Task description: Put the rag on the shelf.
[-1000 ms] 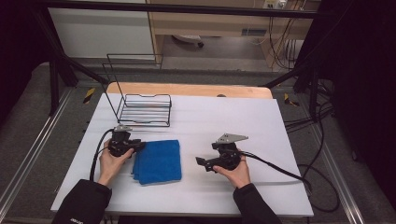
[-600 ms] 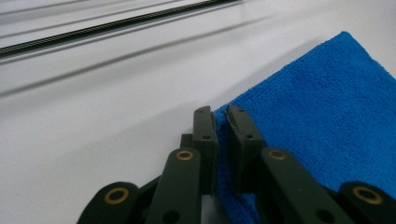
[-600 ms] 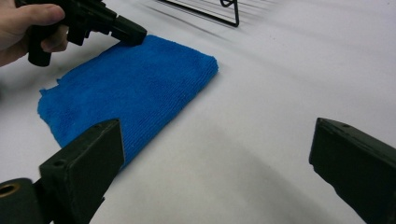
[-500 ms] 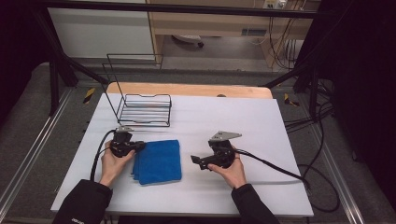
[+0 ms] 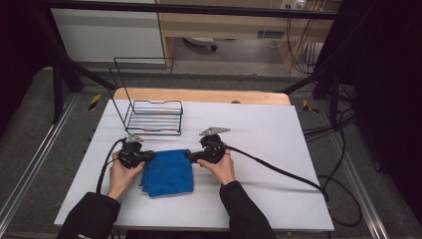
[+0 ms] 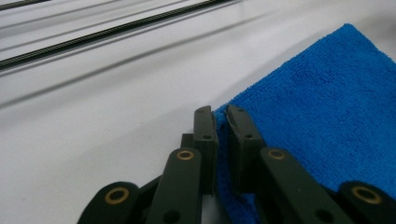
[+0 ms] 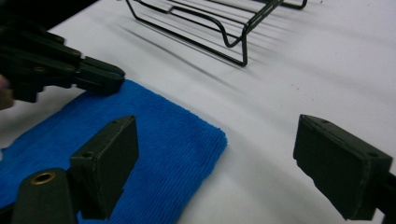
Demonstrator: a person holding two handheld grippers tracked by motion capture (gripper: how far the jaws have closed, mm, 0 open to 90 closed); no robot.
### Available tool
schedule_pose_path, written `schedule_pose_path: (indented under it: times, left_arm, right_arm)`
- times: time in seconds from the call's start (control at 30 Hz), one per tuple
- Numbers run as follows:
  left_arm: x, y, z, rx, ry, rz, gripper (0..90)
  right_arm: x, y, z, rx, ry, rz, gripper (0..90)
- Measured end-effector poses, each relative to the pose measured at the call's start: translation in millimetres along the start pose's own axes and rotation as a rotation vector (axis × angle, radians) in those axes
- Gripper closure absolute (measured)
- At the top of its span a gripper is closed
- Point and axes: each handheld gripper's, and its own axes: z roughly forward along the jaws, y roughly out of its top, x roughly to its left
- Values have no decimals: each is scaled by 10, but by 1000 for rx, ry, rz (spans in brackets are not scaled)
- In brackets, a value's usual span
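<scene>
A folded blue cloth (image 5: 169,174) lies flat on the white table (image 5: 268,134) near the front. My left gripper (image 5: 152,156) is at the cloth's far left corner. In the left gripper view, my left gripper (image 6: 220,114) has just closed, and the edge of the blue cloth (image 6: 327,93) is pinched between its jaws. My right gripper (image 5: 189,157) is at the far right corner. In the right gripper view, my right gripper (image 7: 215,135) is open and has just been closing a little. The corner of the blue cloth (image 7: 163,140) lies between the jaws, untouched by the pads. The left gripper (image 7: 109,77) is across the cloth.
A black wire rack (image 5: 154,117) stands on the table just behind the cloth, and the wire rack (image 7: 224,28) is also close ahead in the right gripper view. The right gripper's cable (image 5: 278,169) trails off to the right. The table's right half is bare.
My right gripper has moved left across the table to the cloth's far right corner. My left gripper has stayed at the far left corner.
</scene>
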Motion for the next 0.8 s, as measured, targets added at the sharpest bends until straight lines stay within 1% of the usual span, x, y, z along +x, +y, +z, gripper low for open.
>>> schedule_pose_path:
  times: [0.1, 0.17, 0.3, 0.37, 0.5, 0.6, 0.67, 0.8]
  left_arm:
    - [5, -1, 0, -1, -1, 2, 827]
    - [1, -2, 1, -2, -2, 4, 827]
    - [1, -3, 2, -4, -2, 7, 826]
    - [2, -5, 2, -5, -3, 8, 826]
    - [6, -7, 2, -7, -6, 8, 825]
    - [5, -8, 2, -8, -4, 9, 825]
    - [7, -9, 2, -9, -7, 5, 824]
    - [20, -12, 1, -11, -15, -5, 824]
  right_arm:
    - [-10, 9, 152, 25, -11, 6, 213]
    - [-12, 7, 227, 49, -32, 3, 286]
    - [-33, -15, 309, 61, -44, 9, 417]
    - [-47, -26, 328, 74, -50, 3, 474]
    - [-40, -37, 333, 88, -29, 8, 579]
    - [-41, -47, 343, 111, -18, 26, 625]
    - [-42, -51, 346, 113, -17, 30, 661]
    - [-38, -54, 352, 129, 17, 59, 770]
